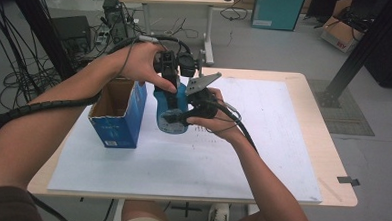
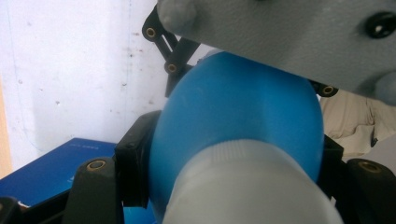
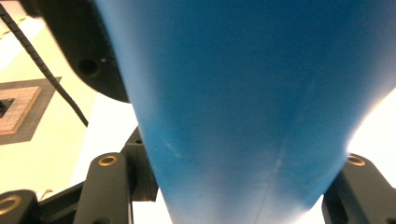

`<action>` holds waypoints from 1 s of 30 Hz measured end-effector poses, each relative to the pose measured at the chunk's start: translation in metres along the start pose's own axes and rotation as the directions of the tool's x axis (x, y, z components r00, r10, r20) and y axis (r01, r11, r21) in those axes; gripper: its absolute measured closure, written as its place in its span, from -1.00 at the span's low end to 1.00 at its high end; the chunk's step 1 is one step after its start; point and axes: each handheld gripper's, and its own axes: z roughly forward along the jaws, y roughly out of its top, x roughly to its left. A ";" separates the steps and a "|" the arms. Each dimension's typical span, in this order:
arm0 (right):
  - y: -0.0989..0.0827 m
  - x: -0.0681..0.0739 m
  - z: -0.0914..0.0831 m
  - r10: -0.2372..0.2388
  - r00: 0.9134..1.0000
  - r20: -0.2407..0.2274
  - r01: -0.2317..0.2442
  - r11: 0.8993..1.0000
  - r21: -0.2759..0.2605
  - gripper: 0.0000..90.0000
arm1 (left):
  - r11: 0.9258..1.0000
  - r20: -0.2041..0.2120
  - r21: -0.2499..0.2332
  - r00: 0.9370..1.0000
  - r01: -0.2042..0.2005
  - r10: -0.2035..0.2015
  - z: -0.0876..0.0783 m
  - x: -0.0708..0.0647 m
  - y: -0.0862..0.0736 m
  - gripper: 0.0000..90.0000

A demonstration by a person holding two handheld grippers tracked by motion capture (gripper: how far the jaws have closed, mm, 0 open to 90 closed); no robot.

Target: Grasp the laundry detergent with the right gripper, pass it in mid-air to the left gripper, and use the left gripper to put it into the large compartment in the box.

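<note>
A blue bottle (image 1: pixel 165 101) is held in the air above the white sheet, between both grippers. My left gripper (image 1: pixel 171 79) comes down from above and is shut on the bottle's upper end. In the left gripper view its pads (image 2: pixel 135 161) press the blue body (image 2: pixel 233 107) just behind a pale cap (image 2: pixel 252 191). My right gripper (image 1: pixel 174 118), with its grey plate (image 1: pixel 203 82) on top, is shut on the lower part. In the right gripper view the blue body (image 3: pixel 233 93) sits tight between its black jaws.
An open blue carton (image 1: pixel 117 114) stands on the left of the white sheet (image 1: pixel 263 138), close beside the bottle; its side (image 2: pixel 51 163) is also in the left gripper view. The wooden table (image 1: pixel 327 146) ends at the right. Cables and a desk lie beyond.
</note>
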 end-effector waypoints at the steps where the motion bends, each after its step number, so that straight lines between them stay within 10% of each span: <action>1: 0.000 0.000 0.000 0.000 1.000 0.001 0.000 1.000 -0.001 -0.09 | 1.000 0.002 0.001 1.000 0.002 -0.002 0.000 0.000 0.000 -0.22; 30: 0.001 0.001 0.001 -0.007 1.000 0.004 0.007 1.000 -0.007 -0.10 | 1.000 0.003 -0.004 1.000 0.008 -0.008 -0.001 -0.001 -0.003 -0.21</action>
